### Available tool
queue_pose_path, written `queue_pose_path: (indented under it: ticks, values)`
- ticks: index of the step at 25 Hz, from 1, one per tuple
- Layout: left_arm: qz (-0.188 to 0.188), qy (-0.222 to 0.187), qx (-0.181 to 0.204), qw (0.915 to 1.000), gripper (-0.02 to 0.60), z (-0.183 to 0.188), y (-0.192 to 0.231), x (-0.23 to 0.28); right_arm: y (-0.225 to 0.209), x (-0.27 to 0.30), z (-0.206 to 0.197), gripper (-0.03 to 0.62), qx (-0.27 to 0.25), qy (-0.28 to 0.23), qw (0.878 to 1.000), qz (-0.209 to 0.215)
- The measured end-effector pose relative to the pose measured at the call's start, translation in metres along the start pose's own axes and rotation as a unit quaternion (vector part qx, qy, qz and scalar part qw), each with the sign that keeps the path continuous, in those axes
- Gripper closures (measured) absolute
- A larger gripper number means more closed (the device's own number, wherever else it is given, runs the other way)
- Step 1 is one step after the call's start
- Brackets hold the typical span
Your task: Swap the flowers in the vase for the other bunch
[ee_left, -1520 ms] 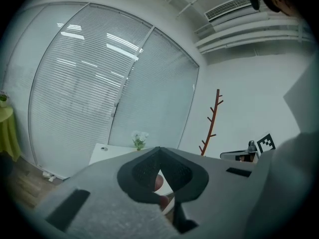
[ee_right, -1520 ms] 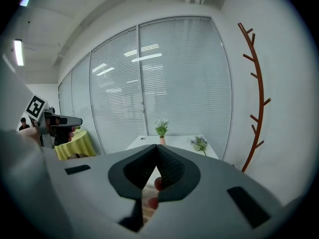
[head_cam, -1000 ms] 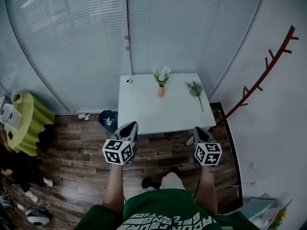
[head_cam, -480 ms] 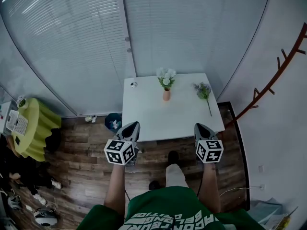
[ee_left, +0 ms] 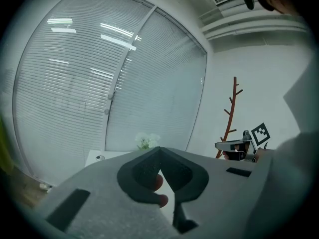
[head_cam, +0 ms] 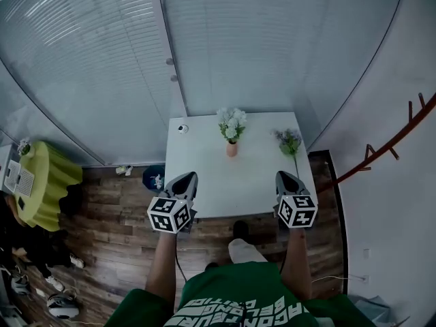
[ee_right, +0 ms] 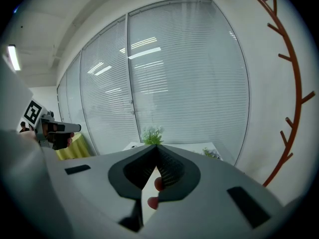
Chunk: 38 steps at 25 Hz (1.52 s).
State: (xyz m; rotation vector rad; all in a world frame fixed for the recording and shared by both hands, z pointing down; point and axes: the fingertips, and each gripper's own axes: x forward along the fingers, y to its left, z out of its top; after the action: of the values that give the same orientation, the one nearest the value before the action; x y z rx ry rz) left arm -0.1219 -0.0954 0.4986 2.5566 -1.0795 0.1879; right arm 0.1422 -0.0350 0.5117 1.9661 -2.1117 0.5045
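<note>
My left claw [ee_left: 159, 149] is closed tip to tip with nothing in it. My right claw [ee_right: 156, 146] is also closed and empty. Both are held at the near edge of the white counter [head_cam: 204, 182], left claw by the near-left corner, right claw by the near-right. They're well apart and touch nothing. Toward the counter's far edge the peach vase [head_cam: 232, 149] stands upright, white flowers [head_cam: 231, 123] in it. The purple bunch [head_cam: 289, 142] lies flat on the counter right of the vase, apart from it, stem toward me. A small round item [head_cam: 182, 129] sits at the far-left corner. Blinds [head_cam: 102, 60] behind, red coat rack [head_cam: 388, 145] on the right wall, wood floor [head_cam: 116, 223] below.
</note>
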Motion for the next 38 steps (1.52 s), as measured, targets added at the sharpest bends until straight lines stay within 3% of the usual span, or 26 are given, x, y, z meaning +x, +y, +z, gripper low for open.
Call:
queue_pose_path:
  ticks: [16,38]
  values:
    - [0.043,0.026,-0.022,0.9985,0.577,0.004,0.03,0.079,-0.036,0.102,0.027,0.58,-0.013,0.027,0.998,0.048]
    - [0.068,0.034,-0.034,0.9965,0.577,-0.032,0.026,0.154,-0.042,0.184,-0.012,0.58,-0.07,0.042,0.983,0.167]
